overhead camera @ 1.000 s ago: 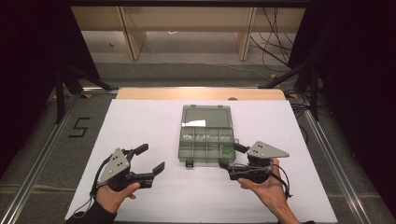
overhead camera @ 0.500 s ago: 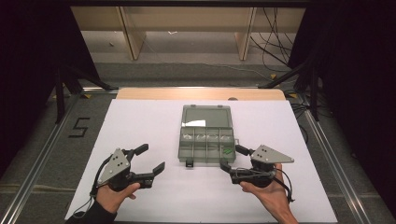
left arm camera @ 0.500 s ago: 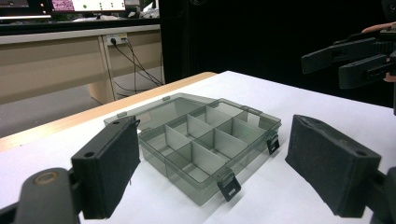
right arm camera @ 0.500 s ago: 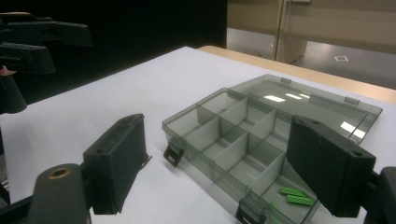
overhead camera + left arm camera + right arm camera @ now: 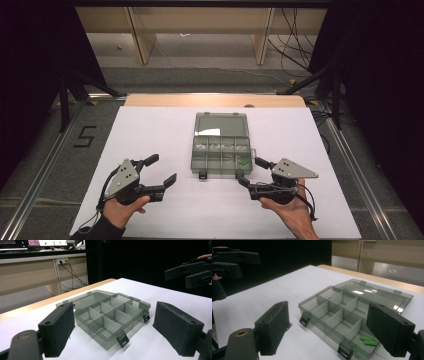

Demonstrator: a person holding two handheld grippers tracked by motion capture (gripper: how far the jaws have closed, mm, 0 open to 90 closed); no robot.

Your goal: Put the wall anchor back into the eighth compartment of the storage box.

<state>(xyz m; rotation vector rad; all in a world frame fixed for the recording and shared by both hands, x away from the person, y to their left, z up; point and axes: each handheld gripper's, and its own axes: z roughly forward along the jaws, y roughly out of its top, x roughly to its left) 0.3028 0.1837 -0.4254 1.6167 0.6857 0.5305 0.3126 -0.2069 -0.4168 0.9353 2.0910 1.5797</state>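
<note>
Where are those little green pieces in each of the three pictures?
High view: the green pieces lie in the box's near-right compartment, close to the right hand-held gripper.
Left gripper view: I cannot make them out; the compartments look bare.
Right gripper view: green pieces at lower right, beside the right jaw.
Shared landmark: the box's two black latches on its front wall.

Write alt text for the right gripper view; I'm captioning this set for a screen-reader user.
An open, smoky-clear compartment box lies on a white table, seen between the open black jaws of the right gripper. Its lid lies flat behind it, and small green pieces sit in the near right corner compartment. The left gripper shows at the upper left.
</note>
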